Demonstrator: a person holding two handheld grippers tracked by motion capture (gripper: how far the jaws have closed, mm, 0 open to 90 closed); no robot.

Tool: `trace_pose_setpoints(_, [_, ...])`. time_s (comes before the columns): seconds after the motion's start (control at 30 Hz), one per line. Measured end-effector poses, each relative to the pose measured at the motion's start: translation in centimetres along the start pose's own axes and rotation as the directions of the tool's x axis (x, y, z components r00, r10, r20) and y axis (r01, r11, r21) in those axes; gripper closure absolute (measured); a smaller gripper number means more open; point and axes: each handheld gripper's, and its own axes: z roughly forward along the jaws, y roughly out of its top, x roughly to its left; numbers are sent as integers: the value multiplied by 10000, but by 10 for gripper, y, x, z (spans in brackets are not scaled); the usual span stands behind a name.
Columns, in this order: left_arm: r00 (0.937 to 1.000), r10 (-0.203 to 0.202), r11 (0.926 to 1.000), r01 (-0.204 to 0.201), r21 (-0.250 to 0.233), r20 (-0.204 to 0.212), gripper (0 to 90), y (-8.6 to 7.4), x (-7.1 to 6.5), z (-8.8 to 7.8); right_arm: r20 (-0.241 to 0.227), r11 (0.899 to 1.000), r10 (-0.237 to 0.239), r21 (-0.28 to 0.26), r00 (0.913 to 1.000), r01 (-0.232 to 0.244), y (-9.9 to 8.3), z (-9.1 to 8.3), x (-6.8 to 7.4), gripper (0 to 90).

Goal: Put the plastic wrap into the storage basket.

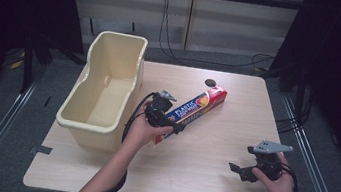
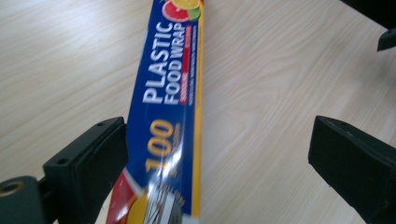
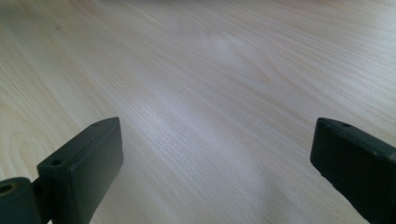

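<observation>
Left claw (image 2: 219, 154) jaws wide; wrap box (image 2: 170, 107) apparently touching one.

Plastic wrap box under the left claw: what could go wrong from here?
1. The left claw is open with the plastic wrap box hard against one jaw and a wide gap at the other; closing could shove or twist it rather than clamp it.
2. The grip sits at one end of the box, so the far end may sag when lifted.
3. The beige tub stands close; a swing could knock it.
</observation>
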Motion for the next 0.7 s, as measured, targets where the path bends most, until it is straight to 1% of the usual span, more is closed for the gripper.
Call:
trace_pose_setpoints(0.03, [9999, -110, 9999, 110, -11, 104, 40, 4, -1, 3, 32, 10000, -3, 0, 10000, 3, 0, 0, 0, 23])
trace_pose_setpoints(0.07, [9999, -127, 9999, 126, 58, 109, 31, 9, -1, 6, 37, 10000, -19, -14, 10000, 19, 0, 0, 0, 23])
trace_pose_setpoints(0.13, [9986, -229, 9997, 227, 55, 484, 18, 18, -1, 14, 17, 10000, -54, -26, 10000, 54, 0, -1, 0, 23])
trace_pose_setpoints(0.17, [9986, -229, 9997, 227, 55, 484, 11, 18, -1, 14, 6, 10000, -29, -39, 10000, 29, 0, -1, 0, 23])
trace_pose_setpoints(0.2, [9981, -313, 9995, 308, 106, 527, 11, 25, -1, 20, 6, 10000, -29, -39, 10000, 29, 0, -1, 0, 23])
trace_pose_setpoints(0.27, [9975, -307, 9995, 302, 90, 644, 13, 33, 0, 25, 72, 10000, -68, -57, 10000, 68, 1, -2, 0, 23])
trace_pose_setpoints(0.3, [9984, -180, 9997, 169, 202, 529, 13, 36, 1, 28, 73, 9999, -88, -72, 9999, 88, 1, -2, 0, 23])
trace_pose_setpoints(0.33, [9991, -191, 9998, 187, 117, 391, 24, 40, 1, 32, 21, 9999, -109, -127, 9999, 109, 1, -2, -1, 23])
trace_pose_setpoints(0.37, [9996, -145, 9991, 134, 400, 261, 28, 45, 4, 41, 47, 9999, -93, -118, 9999, 94, 2, -3, 0, 23])
trace_pose_setpoints(0.4, [9995, -206, 9987, 194, 470, 250, 36, 47, 5, 44, 74, 9998, -122, -140, 9999, 123, 2, -3, 0, 23])
trace_pose_setpoints(0.43, [9997, -143, 9981, 132, 606, 184, 41, 49, 7, 48, 97, 9998, -112, -153, 9999, 114, 2, -4, -1, 23])
trace_pose_setpoints(0.5, [9997, -227, 9968, 222, 763, 58, 46, 53, 11, 55, 46, 9998, -40, -191, 10000, 41, 2, -5, -1, 23])
trace_pose_setpoints(0.53, [9999, -145, 9963, 146, 848, -25, 54, 55, 13, 58, 79, 9998, -6, -192, 10000, 7, 2, -5, -2, 23])
trace_pose_setpoints(0.57, [9999, -148, 9954, 148, 948, -15, 68, 56, 14, 60, 70, 9998, -13, -217, 10000, 14, 1, -5, -2, 23])
trace_pose_setpoints(0.6, [9996, -278, 9951, 280, 945, -35, 71, 57, 15, 63, 96, 9997, 0, -259, 10000, 2, 1, -6, -3, 23])
trace_pose_setpoints(0.63, [9998, -185, 9942, 180, 1064, 39, 85, 58, 17, 66, 104, 9996, -6, -286, 9999, 9, 1, -6, -3, 24])
trace_pose_setpoints(0.67, [9999, -155, 9929, 153, 1177, 1, 94, 58, 17, 68, 97, 9995, 28, -326, 9999, -24, 2, -6, -3, 24])
trace_pose_setpoints(0.7, [9999, -155, 9929, 153, 1177, 1, 112, 58, 17, 68, 97, 9995, 28, -326, 9999, -24, 2, -6, -3, 24])
